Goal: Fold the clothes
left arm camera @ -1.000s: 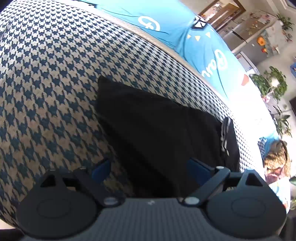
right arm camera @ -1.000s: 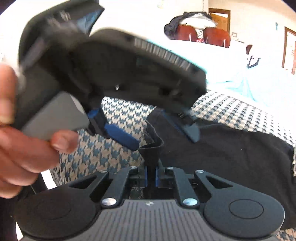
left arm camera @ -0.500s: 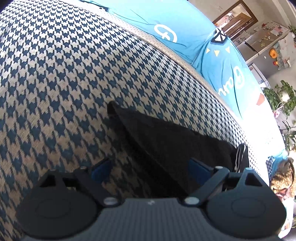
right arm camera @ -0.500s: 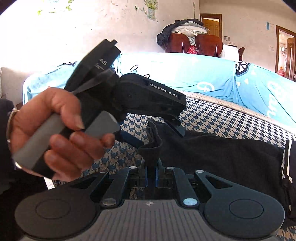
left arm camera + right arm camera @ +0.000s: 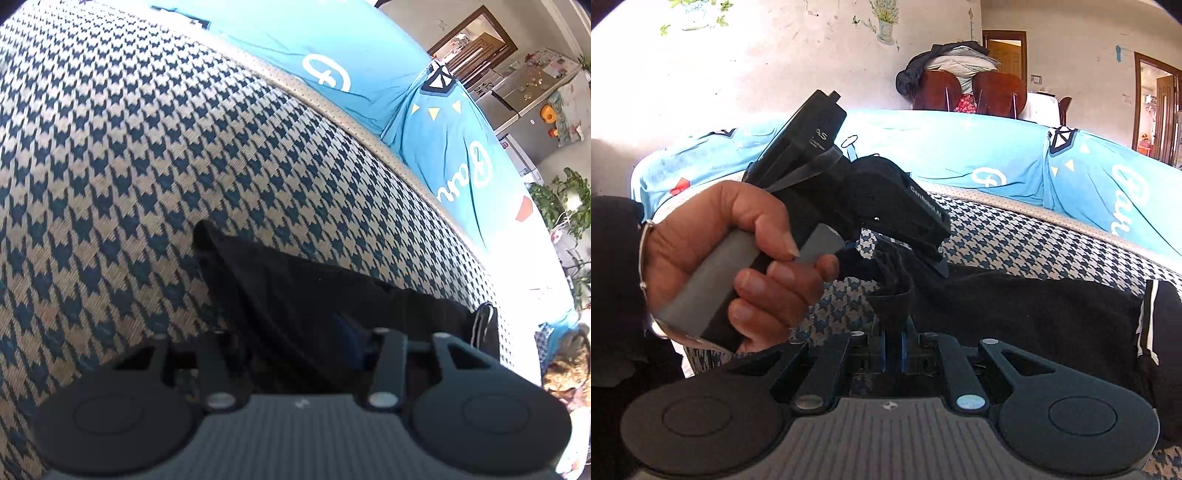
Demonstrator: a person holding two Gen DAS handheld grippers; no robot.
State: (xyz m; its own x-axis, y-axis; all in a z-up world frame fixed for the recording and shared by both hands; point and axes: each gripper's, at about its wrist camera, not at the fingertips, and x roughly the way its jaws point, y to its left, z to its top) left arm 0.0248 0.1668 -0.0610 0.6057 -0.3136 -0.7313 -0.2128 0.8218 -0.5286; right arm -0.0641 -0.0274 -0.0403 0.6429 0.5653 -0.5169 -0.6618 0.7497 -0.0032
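Right gripper [image 5: 892, 347] clamped on the black garment [image 5: 1015, 306], lifting its corner; left gripper [image 5: 295, 347] closing over the adjoining edge upon the houndstooth cushion [image 5: 147, 166], readying a fold.

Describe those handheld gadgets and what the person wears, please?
The left gripper is a black plastic pistol-shaped tool with a grey handle and white "GenRobot.AI" lettering. The right gripper has black linkage arms, silver pivot bolts, blue-padded fingers and a ribbed grey body. The person's left hand shows a dark sleeve and thin silver bangle.
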